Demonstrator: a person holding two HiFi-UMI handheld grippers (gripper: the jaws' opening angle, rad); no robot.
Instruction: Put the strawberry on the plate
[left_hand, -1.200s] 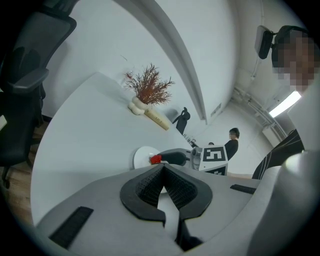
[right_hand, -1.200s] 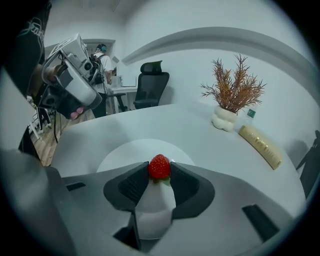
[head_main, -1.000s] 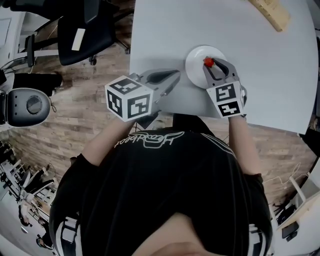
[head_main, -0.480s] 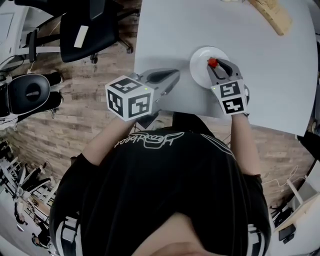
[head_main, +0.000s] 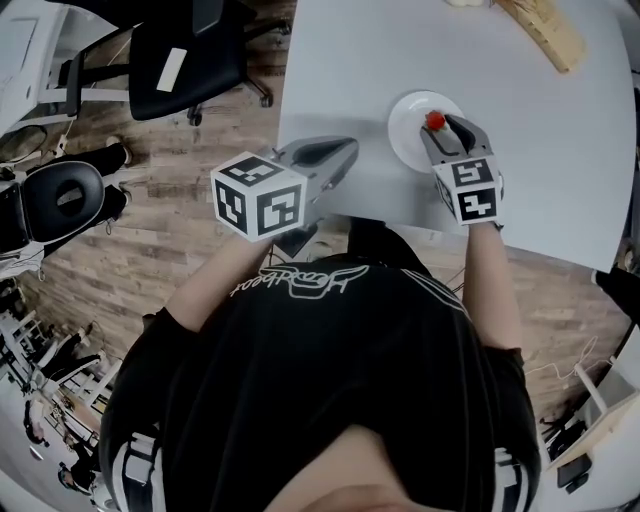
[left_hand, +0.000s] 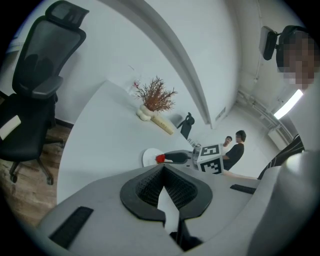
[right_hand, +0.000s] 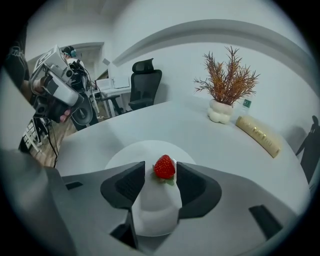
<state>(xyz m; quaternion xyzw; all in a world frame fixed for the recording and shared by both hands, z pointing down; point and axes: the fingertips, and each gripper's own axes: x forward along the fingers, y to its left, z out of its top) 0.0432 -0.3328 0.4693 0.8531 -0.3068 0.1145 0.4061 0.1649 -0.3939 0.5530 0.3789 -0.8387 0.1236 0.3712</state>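
A red strawberry (right_hand: 165, 166) lies on the small white plate (right_hand: 130, 152) on the white table. My right gripper (right_hand: 160, 167) reaches over the plate with the strawberry between its jaw tips. Its jaws are opening, and a thin gap shows on each side of the fruit. In the head view the strawberry (head_main: 434, 121) sits on the plate (head_main: 408, 125) just ahead of the right gripper (head_main: 445, 125). My left gripper (head_main: 348, 152) hovers at the table's near left, shut and empty, well left of the plate. Its view shows its shut jaws (left_hand: 162, 170) and, beyond them, the strawberry (left_hand: 160, 158).
A dried plant in a white vase (right_hand: 227, 80) and a long wooden block (right_hand: 257, 134) stand at the table's far side. A black office chair (head_main: 180, 60) is on the wooden floor to the left. The table's near edge (head_main: 400, 222) runs just below both grippers. People (left_hand: 235, 147) stand far behind.
The right gripper stays over the plate with the strawberry at its tips, drifting slightly up and right in the head view. The left gripper has held still.
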